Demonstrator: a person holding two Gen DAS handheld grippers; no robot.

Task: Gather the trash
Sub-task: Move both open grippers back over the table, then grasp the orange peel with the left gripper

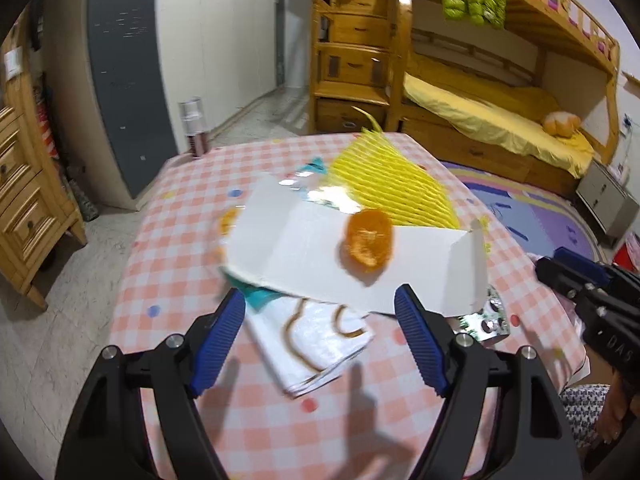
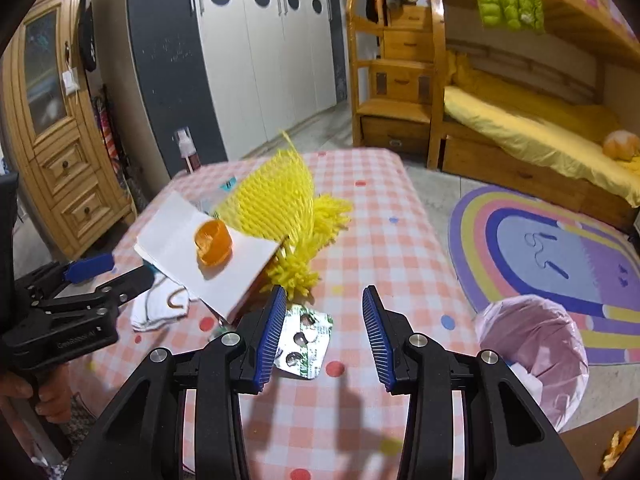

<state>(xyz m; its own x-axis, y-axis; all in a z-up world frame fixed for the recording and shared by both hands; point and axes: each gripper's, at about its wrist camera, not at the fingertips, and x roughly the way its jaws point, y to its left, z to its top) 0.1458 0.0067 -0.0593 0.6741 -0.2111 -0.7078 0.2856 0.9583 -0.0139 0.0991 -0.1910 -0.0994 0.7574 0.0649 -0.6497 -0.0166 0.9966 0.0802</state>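
Note:
On the pink checked table (image 1: 256, 420) lies a flat white box (image 1: 304, 256) with an orange peel (image 1: 368, 244) on top. A yellow foam net (image 1: 392, 184) lies behind it. A folded white napkin (image 1: 316, 344) sticks out from under it at the front. My left gripper (image 1: 320, 300) hovers open over the napkin and the box's front edge, holding nothing. My right gripper (image 2: 325, 294) is open and empty above a silver blister pack (image 2: 306, 340), just right of the box (image 2: 180, 248). A bin lined with a pink bag (image 2: 532, 340) stands beside the table at the right.
A spray bottle (image 1: 194, 128) stands at the table's far left corner. Beyond are a wooden bunk bed (image 2: 520, 128), a wardrobe (image 2: 260, 60), a wooden cabinet (image 2: 52, 120) and a rainbow rug (image 2: 560, 248). Orange peel bits (image 2: 616, 448) lie on cardboard by the bin.

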